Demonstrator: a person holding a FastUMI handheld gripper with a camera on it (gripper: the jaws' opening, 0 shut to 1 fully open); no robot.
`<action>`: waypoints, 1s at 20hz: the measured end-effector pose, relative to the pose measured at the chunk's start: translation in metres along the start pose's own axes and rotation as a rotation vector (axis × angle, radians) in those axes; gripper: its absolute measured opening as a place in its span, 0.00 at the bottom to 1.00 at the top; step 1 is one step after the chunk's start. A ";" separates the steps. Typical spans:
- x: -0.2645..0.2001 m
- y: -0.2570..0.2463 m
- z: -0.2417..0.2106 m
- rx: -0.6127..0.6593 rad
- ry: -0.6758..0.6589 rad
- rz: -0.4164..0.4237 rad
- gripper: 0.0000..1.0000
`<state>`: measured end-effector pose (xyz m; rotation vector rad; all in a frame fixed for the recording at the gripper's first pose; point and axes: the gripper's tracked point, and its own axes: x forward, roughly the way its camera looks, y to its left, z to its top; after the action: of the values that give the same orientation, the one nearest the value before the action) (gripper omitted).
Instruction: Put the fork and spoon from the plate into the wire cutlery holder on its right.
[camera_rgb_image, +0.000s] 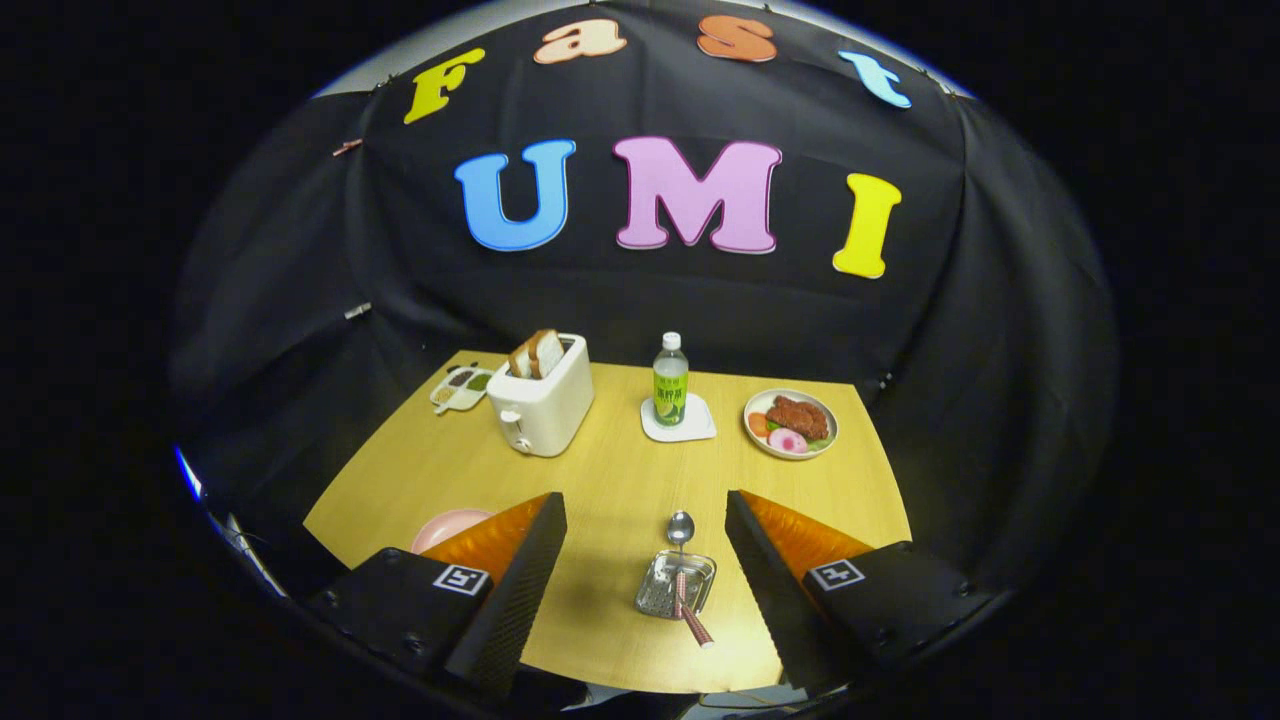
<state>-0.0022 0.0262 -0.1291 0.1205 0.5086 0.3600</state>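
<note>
The tool (645, 560) hangs high over the light wooden table (620, 470), its orange-and-black fingers (520, 570) spread wide, holding nothing. Between them the metal spoon with a red checked handle (684, 575) lies across the small wire cutlery holder (675, 585). The pink plate (445, 527) peeks out beside the left finger.

Gripper (645, 560) fingers spread wide above wooden table (600, 470), nothing between pads; spoon (683, 570) lies across wire cutlery holder (675, 585) btwn them. Pink plate (445, 527) peeks behind left finger; toaster (540, 405), bottle (670, 385) beyond
</note>
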 end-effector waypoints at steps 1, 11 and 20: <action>-0.005 0.004 0.006 -0.003 -0.043 -0.003 0.99; -0.042 0.031 0.046 0.010 -0.293 -0.019 0.99; -0.048 0.034 0.052 -0.015 -0.298 -0.019 0.99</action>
<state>-0.0258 0.0386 -0.0548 0.1520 0.2125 0.3200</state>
